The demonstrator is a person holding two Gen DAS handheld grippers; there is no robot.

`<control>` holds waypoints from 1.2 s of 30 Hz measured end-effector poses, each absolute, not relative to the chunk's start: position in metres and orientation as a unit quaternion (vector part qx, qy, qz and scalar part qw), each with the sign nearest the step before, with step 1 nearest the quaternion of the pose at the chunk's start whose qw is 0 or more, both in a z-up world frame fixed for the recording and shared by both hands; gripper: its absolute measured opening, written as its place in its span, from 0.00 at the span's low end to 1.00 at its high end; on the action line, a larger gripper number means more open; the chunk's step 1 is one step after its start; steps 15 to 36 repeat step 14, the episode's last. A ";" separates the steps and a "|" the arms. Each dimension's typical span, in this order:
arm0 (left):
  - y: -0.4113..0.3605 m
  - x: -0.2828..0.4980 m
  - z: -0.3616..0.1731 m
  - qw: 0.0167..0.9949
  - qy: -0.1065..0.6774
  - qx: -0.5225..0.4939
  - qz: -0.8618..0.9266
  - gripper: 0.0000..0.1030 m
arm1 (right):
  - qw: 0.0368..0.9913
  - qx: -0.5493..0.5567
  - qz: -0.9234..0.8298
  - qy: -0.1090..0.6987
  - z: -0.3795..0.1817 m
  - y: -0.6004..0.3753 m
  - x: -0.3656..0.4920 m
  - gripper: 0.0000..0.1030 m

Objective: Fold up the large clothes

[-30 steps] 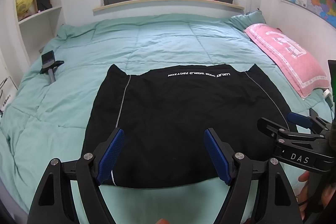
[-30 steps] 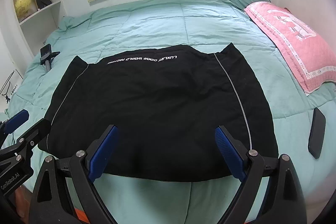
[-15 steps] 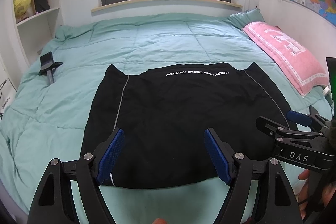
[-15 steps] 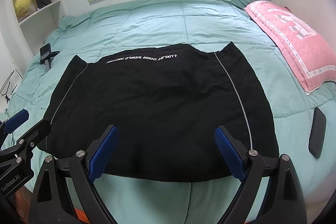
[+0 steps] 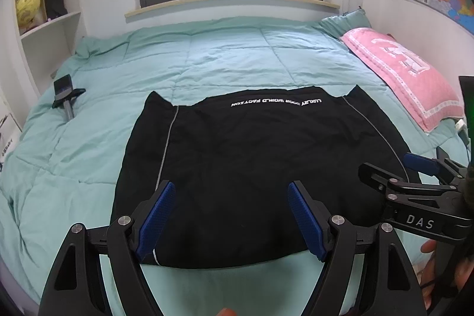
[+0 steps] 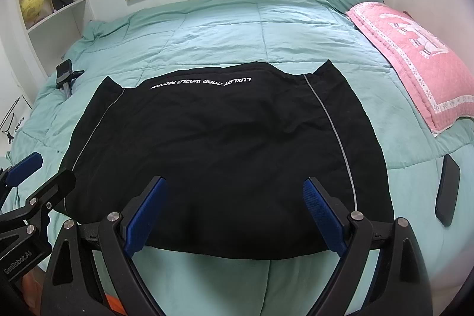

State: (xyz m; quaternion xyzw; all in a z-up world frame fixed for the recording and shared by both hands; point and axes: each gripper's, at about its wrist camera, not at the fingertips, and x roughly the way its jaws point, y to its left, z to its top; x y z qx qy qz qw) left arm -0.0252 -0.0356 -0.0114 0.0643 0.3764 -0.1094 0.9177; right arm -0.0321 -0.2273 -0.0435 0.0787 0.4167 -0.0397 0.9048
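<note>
Garment (image 5: 260,168): black, laid flat on our green quilt (image 5: 225,61), white lettering at its far edge. Left gripper (image 5: 231,215): fingers spread wide, holding nothing, above the near hem. Right gripper (image 6: 237,215): likewise spread and unladen. Pink pillow (image 6: 414,55) right; phone (image 6: 447,188) beside the garment.

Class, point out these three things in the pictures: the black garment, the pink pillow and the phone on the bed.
black garment (image 6: 225,156), right wrist view, middle of its fabric.
pink pillow (image 6: 414,55), right wrist view, its quilted top.
phone (image 6: 448,191), right wrist view, its dark face.
</note>
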 end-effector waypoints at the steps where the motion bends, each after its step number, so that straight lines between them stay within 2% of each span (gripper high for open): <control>1: -0.034 -0.024 -0.012 0.918 0.378 0.063 -0.108 0.77 | 0.905 0.079 -0.039 0.417 -0.043 -0.227 -0.032 0.91; 7: -0.035 -0.024 -0.011 0.921 0.369 0.065 -0.104 0.77 | 0.904 0.076 -0.038 0.419 -0.044 -0.225 -0.029 0.91; 12: -0.039 -0.035 -0.005 0.937 0.326 0.089 -0.086 0.77 | 0.903 0.073 -0.037 0.421 -0.046 -0.223 -0.029 0.91; 36: -0.034 -0.031 -0.004 0.934 0.339 0.067 -0.094 0.77 | 0.903 0.075 -0.038 0.421 -0.047 -0.223 -0.029 0.91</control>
